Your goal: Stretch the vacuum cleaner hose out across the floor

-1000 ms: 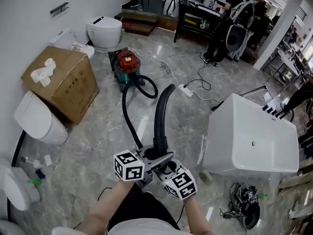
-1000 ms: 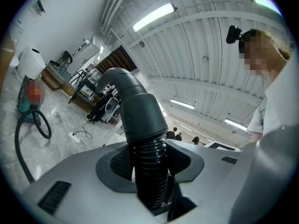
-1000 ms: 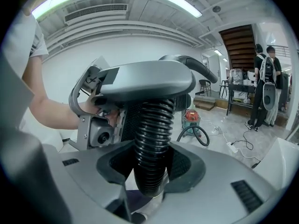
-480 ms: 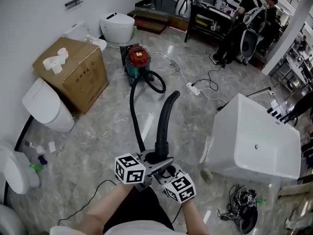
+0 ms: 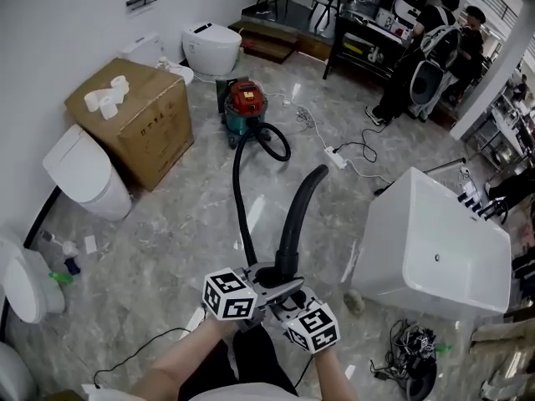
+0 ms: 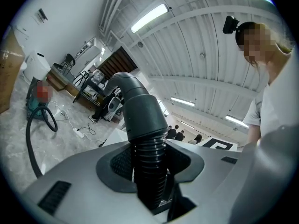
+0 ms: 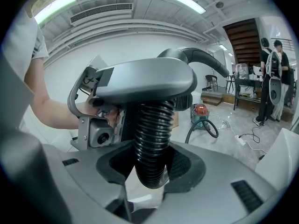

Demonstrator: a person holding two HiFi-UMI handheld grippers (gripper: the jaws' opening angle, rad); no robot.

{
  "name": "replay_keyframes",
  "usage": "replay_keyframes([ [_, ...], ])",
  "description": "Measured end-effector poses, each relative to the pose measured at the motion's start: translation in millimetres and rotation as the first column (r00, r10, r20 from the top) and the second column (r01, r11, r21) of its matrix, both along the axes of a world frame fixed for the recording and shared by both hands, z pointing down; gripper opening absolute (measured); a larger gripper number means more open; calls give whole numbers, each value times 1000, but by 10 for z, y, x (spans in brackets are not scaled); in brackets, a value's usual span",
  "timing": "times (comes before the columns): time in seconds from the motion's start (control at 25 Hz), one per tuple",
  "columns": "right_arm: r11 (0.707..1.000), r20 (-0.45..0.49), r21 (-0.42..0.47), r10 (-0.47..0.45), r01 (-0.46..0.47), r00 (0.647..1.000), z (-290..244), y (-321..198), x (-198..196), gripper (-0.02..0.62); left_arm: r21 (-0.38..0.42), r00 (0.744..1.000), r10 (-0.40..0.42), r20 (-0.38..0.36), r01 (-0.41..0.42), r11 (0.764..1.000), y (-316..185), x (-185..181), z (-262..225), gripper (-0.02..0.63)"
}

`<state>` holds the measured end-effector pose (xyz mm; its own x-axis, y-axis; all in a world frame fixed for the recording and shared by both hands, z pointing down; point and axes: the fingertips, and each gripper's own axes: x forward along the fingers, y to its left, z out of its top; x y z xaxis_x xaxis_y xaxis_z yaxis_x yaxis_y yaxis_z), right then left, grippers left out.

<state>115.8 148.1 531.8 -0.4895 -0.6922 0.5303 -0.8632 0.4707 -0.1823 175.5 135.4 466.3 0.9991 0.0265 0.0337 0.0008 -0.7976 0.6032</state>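
Grey marbled floor point(image 5: 167, 249) carries the black ribbed vacuum hose point(image 5: 237, 199), which runs from the red-topped canister point(image 5: 245, 107) toward the person, with one slack loop beside the canister. The left gripper point(image 6: 149, 171) and right gripper point(image 7: 152, 167) are each clamped on the ribbing just behind the rigid curved nozzle point(image 5: 299, 211). The hose looks light and springy, likely to recoil. The ribs near that stiff cuff should give the surest hold. A white bathtub point(image 5: 443, 257) stands to the right.
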Motion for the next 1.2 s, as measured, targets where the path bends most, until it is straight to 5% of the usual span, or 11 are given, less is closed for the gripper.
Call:
replay_keyframes([
  [0.44, 999, -7, 48, 18, -18, 1000, -134, 496, -932, 179, 66, 1000, 26, -8, -26, 997, 559, -930, -155, 170],
  [0.84, 999, -44, 31, 15, -14, 999, -161, 1332, -1784, 179, 27, 999, 28, -41, -27, 999, 1372, -1803, -186, 170],
  [1.2, 1000, -49, 18, 24, -23, 998, -152, 1765, -2150, 179, 72, 998, 54, -33, -52, 996, 1857, -2153, -192, 171],
])
